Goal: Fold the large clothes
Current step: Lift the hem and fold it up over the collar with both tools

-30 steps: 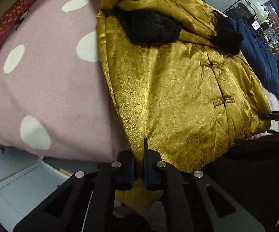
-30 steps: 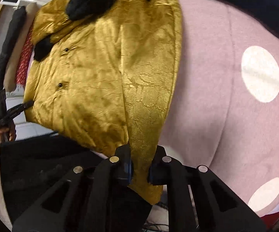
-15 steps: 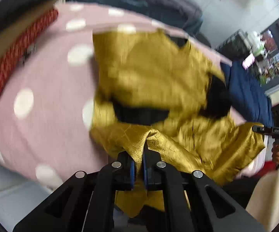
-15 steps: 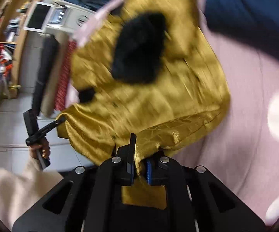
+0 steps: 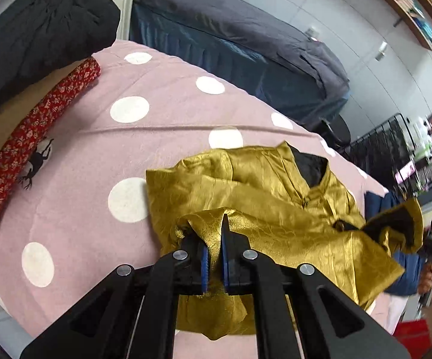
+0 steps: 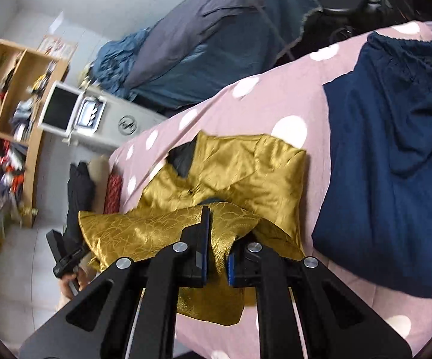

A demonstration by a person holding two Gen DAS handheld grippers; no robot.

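Both wrist views are aimed forward and down along clamped fingers, close above the gold jacket (image 5: 275, 209) (image 6: 245, 173), which is shared at frame centre.

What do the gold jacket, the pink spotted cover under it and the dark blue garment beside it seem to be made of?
Gold jacket: probably satin or silk-like brocade; glossy highlights and a woven crackle pattern, with a matte black lining at the collar. Pink cover: looks like soft fleece or brushed cotton; matte, slightly fuzzy, white dots. Dark blue garment: matte woven cloth, possibly cotton; no sheen, soft creases.
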